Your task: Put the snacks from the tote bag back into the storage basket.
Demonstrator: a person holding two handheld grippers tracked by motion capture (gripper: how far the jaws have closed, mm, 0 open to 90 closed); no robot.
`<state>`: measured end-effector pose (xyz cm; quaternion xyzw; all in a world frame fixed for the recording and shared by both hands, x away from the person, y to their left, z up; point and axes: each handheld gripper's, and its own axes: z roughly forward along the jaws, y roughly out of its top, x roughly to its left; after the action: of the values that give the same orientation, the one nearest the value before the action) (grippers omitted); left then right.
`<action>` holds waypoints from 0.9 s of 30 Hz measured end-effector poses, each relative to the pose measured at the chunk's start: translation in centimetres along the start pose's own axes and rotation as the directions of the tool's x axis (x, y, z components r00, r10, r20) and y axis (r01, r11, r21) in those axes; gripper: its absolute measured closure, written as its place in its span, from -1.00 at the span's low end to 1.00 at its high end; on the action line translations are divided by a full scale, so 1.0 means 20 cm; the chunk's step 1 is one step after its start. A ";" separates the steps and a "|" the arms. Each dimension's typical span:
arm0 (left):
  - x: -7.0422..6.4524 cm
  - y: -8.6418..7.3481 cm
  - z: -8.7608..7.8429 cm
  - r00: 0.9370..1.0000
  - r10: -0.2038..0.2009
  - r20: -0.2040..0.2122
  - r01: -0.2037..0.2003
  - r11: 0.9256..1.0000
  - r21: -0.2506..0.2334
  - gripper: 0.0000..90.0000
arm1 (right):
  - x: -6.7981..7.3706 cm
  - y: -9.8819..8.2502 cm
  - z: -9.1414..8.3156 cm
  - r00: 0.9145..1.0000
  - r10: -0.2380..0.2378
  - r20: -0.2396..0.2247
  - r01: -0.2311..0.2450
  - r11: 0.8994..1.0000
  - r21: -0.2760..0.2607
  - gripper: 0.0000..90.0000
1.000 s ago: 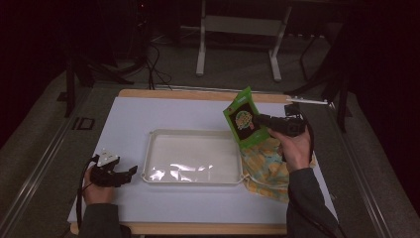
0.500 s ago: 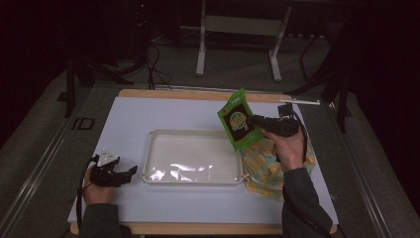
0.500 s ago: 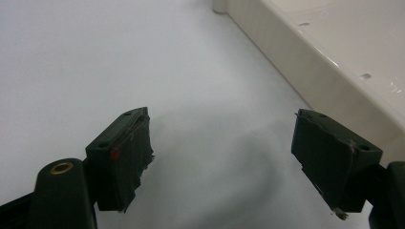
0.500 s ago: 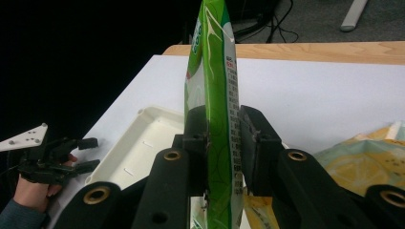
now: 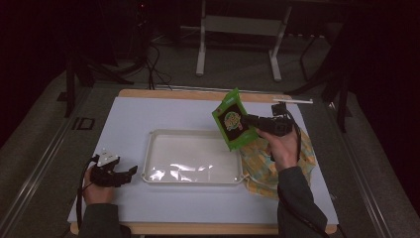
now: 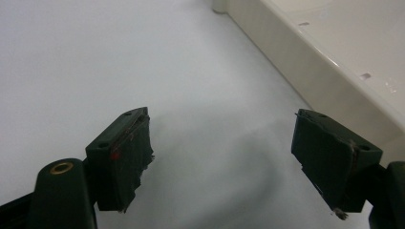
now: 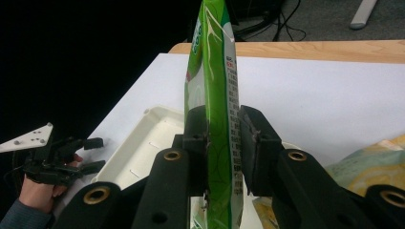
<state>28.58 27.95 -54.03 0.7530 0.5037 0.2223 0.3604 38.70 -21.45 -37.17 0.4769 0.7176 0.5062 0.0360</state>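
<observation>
A green snack bag [image 5: 232,120] hangs in the air over the right end of the white tray [image 5: 163,176]. My right gripper [image 5: 249,120] is shut on it. In the right gripper view both pads press the bag [image 7: 217,95] edge-on, the bag standing upright between them. My left gripper [image 5: 130,171] rests low on the white table cover just left of the tray, held by a hand. In the left gripper view its jaws stand wide apart with nothing between them, and the tray wall [image 6: 305,71] runs along the right.
A yellow patterned bag [image 5: 262,168] lies on the table under my right forearm, right of the tray. The tray holds nothing. The wooden table edge [image 5: 198,94] runs along the far side, with stand legs and cables on the dark floor beyond.
My right gripper has carried the green bag a little to the left, from above the yellow bag toward the tray's right end. The left gripper has stayed still.
</observation>
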 end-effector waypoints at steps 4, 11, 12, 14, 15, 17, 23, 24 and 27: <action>0.00 0.00 0.00 1.000 0.000 0.000 0.000 1.000 0.000 -0.52 | 0.01 0.00 0.02 1.000 -0.004 -0.004 0.004 1.000 0.004 0.65; 0.00 0.00 0.00 1.000 0.000 0.001 0.000 1.000 0.000 -0.52 | 0.02 -0.01 0.05 1.000 -0.004 -0.006 0.004 1.000 0.011 0.65; 0.00 0.00 0.00 1.000 0.000 0.001 0.000 1.000 0.001 -0.52 | 0.02 -0.01 0.05 1.000 -0.001 -0.005 0.001 1.000 0.013 0.65; 0.00 0.00 0.00 1.000 0.000 0.001 0.000 1.000 0.000 -0.52 | 0.02 -0.01 0.06 1.000 -0.002 -0.007 0.002 1.000 0.016 0.65; 0.00 0.00 0.00 1.000 0.000 0.001 0.000 1.000 0.001 -0.52 | 0.02 -0.01 0.06 1.000 0.001 -0.007 -0.001 1.000 0.018 0.65; 0.00 0.00 0.00 1.000 0.001 0.001 -0.001 1.000 0.001 -0.52 | 0.02 -0.02 0.07 1.000 0.001 -0.008 -0.001 1.000 0.020 0.65; 0.00 0.00 0.00 1.000 0.002 0.001 -0.002 1.000 0.000 -0.52 | 0.02 -0.03 0.10 1.000 0.004 -0.009 -0.004 1.000 0.029 0.65; 0.00 0.00 0.00 1.000 0.002 0.002 -0.002 1.000 0.001 -0.52 | 0.02 -0.03 0.11 1.000 0.005 -0.010 -0.004 1.000 0.030 0.65; 0.00 0.00 0.00 1.000 0.001 0.002 -0.001 1.000 0.000 -0.52 | 0.01 -0.04 0.12 1.000 0.010 -0.011 -0.009 0.999 0.036 0.65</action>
<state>28.57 27.95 -54.03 0.7536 0.5029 0.2218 0.3605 39.33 -19.55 -38.90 0.4781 0.7244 0.4962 0.0210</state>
